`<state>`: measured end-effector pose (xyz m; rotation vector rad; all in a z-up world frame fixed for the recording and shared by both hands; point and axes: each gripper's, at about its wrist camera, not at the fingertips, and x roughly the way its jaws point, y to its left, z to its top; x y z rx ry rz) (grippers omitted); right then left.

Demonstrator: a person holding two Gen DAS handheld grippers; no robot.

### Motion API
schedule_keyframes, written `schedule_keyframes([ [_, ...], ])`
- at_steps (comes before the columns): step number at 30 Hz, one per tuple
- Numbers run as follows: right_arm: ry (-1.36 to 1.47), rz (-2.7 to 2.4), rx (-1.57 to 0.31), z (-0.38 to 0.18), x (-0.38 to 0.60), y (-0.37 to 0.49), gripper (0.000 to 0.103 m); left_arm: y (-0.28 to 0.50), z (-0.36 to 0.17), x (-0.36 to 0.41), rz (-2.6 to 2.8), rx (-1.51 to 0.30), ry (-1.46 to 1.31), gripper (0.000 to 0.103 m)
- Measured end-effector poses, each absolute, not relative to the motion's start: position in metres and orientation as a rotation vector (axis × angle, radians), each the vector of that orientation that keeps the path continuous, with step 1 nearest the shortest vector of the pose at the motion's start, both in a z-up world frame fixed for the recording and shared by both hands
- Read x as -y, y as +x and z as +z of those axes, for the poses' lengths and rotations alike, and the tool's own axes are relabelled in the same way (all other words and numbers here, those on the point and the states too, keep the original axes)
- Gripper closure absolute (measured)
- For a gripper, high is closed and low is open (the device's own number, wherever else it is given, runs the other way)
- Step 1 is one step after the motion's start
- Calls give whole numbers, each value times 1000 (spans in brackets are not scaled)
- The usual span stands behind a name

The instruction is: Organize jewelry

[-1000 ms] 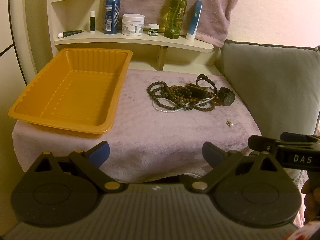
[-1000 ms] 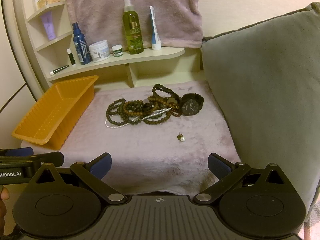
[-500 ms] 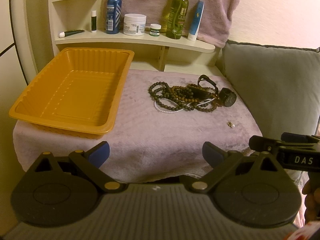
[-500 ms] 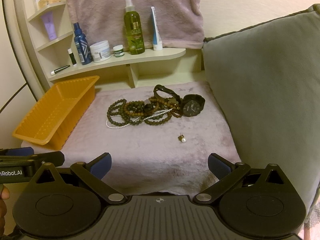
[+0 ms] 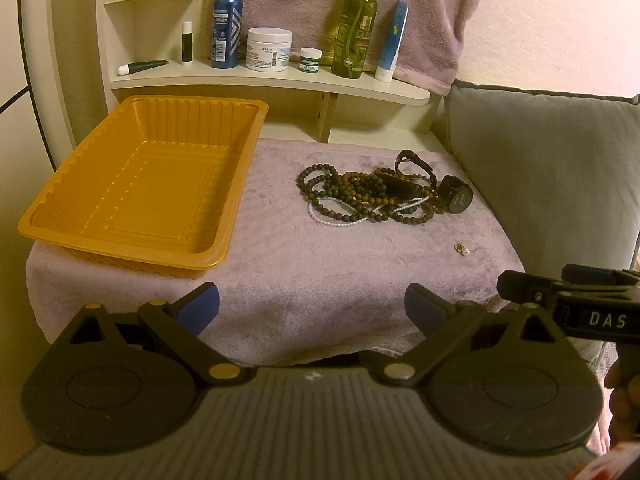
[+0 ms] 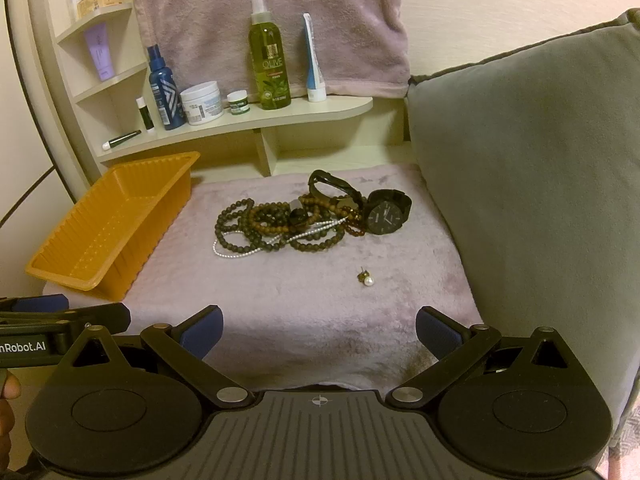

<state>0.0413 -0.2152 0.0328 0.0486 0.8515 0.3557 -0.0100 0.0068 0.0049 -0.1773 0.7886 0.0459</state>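
A tangled pile of bead bracelets (image 5: 360, 196) (image 6: 276, 224) with a white pearl strand (image 5: 340, 222) (image 6: 240, 251) lies on the mauve plush cloth (image 5: 320, 272) (image 6: 300, 312). A black watch (image 5: 456, 199) (image 6: 386, 218) sits at the pile's right end. A small pearl earring (image 5: 464, 250) (image 6: 367, 279) lies apart, nearer me. An empty orange tray (image 5: 100, 236) (image 6: 52, 272) stands at the left. My left gripper (image 5: 312, 308) and right gripper (image 6: 318, 330) are both open and empty, held before the cloth's front edge.
A grey cushion (image 5: 552, 168) (image 6: 532, 200) borders the cloth on the right. A shelf (image 5: 272, 80) (image 6: 248, 120) behind holds bottles, jars and tubes, with a towel (image 6: 272, 20) hanging above. The right gripper's side shows in the left wrist view (image 5: 568, 304).
Both cameras have edged slightly forward and the scene sits a little closer. Nothing on the cloth has moved and both grippers stay open.
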Motion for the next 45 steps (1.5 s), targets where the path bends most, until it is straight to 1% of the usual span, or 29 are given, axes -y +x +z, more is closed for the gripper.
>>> schedule_keyframes([
  [10, 50, 356, -850, 33, 216, 41, 1, -10, 5, -7, 46, -786, -181, 4],
  [14, 56, 352, -843, 34, 215, 41, 1, -12, 11, -20, 60, -756, -234, 5],
  [21, 48, 358, -810, 35, 212, 48, 1, -18, 22, -71, 167, -686, -293, 5],
  [30, 12, 391, -799, 29, 194, 68, 1, -28, 15, -169, 388, -607, -306, 5],
  [36, -20, 391, -830, 18, 181, 79, 1, -24, -5, -219, 416, -587, -294, 13],
  [37, -25, 387, -836, 16, 180, 81, 1, -21, -9, -224, 403, -588, -297, 16],
  [41, -46, 379, -859, 9, 175, 87, 1, -12, -26, -239, 326, -584, -330, 23],
  [45, -67, 379, -873, 6, 168, 94, 1, -3, -40, -251, 275, -584, -371, 38],
])
